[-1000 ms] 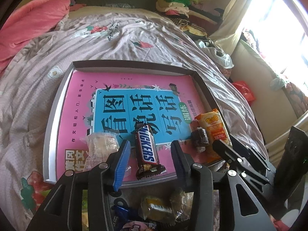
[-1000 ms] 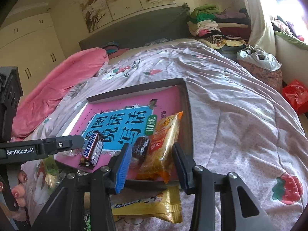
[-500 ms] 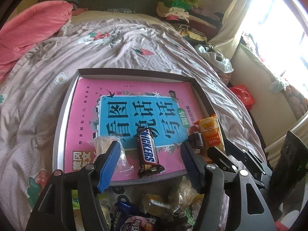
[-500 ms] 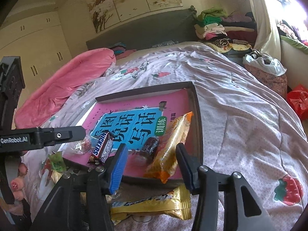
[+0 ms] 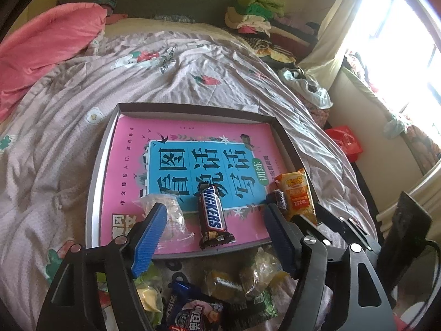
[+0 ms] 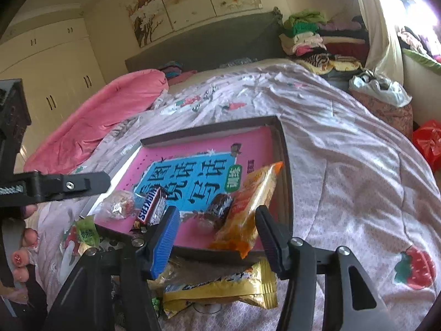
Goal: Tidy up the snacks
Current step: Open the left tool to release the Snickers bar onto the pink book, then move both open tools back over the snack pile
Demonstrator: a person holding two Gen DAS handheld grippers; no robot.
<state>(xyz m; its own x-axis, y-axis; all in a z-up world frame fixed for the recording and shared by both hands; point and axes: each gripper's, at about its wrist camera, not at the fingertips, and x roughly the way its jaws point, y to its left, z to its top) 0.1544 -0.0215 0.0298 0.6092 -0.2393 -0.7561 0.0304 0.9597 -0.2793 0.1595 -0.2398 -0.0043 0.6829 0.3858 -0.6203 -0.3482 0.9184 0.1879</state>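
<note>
Two handheld grippers are hovering over the near edge of a shallow tray [image 5: 95, 182] that is lying on a bed. Compared with a second ago, the left gripper [image 5: 215, 237] has let go of a Snickers bar [image 5: 212, 216]; its jaws, then close beside the bar, are now opening wide, and the gripper has lifted a little, so the bar is lying free on the tray between and beyond the blue pads, touching neither. The right gripper [image 6: 217, 237] is opening too, standing about half open, with an orange snack packet [image 6: 248, 207] resting on the tray's near right corner in front of its gap and not pinched. This suggests both snacks have just been delivered, and the next pieces probably have to come from the loose pile.

Four items are now sitting along the tray's near side: a clear-wrapped sweet [image 5: 168, 215] at the left, the Snickers bar, a small dark-wrapped candy [image 6: 220, 207], and the orange packet. Unsorted wrapped snacks [image 5: 220, 284] are still waiting on the bedcover just in front of the tray, including a gold packet [image 6: 220, 287] beneath the right gripper.

The tray is lined with a pink and blue printed sheet. The bedcover [image 6: 344, 165] is pale lilac with strawberry prints and is wrinkled and soft. A pink quilt [image 6: 96, 127], folded clothes, white wardrobes and a bright window are surrounding the bed.
</note>
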